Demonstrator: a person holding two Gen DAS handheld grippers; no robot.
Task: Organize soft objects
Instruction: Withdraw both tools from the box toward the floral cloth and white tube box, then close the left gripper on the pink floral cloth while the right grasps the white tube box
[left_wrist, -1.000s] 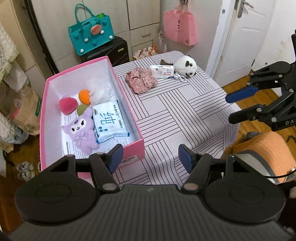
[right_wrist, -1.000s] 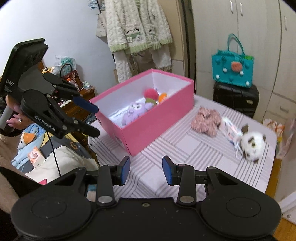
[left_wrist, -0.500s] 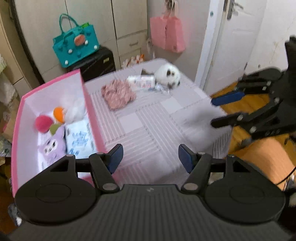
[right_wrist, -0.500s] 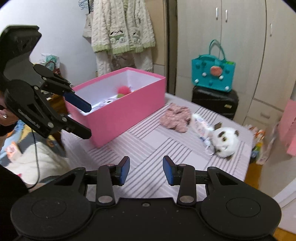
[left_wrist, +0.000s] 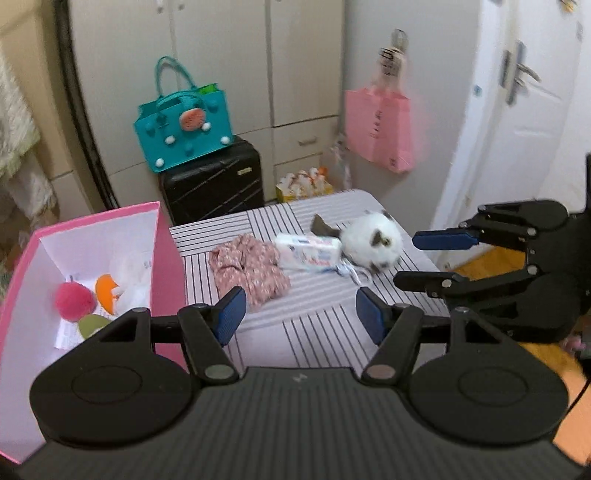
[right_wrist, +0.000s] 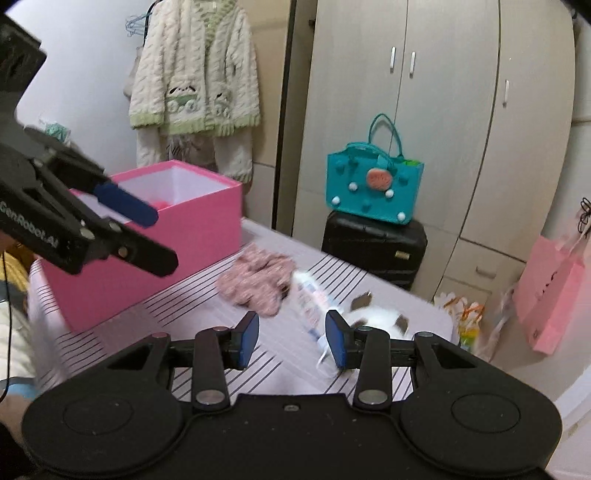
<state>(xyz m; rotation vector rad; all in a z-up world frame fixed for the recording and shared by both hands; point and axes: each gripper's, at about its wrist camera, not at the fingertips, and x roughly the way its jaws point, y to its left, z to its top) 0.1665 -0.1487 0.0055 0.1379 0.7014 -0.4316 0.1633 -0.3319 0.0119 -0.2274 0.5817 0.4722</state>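
Pink box (left_wrist: 162, 236) sat at frame left on the striped surface (left_wrist: 317, 302); left hand-held gripper (left_wrist: 299, 314) and right hand-held gripper (right_wrist: 291, 341) were both open wide, holding nothing.

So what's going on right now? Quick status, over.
Left gripper and right gripper both open, empty, above the table. Pink cloth, tissue pack, white plush not yet in the pink box. Nothing blocking.
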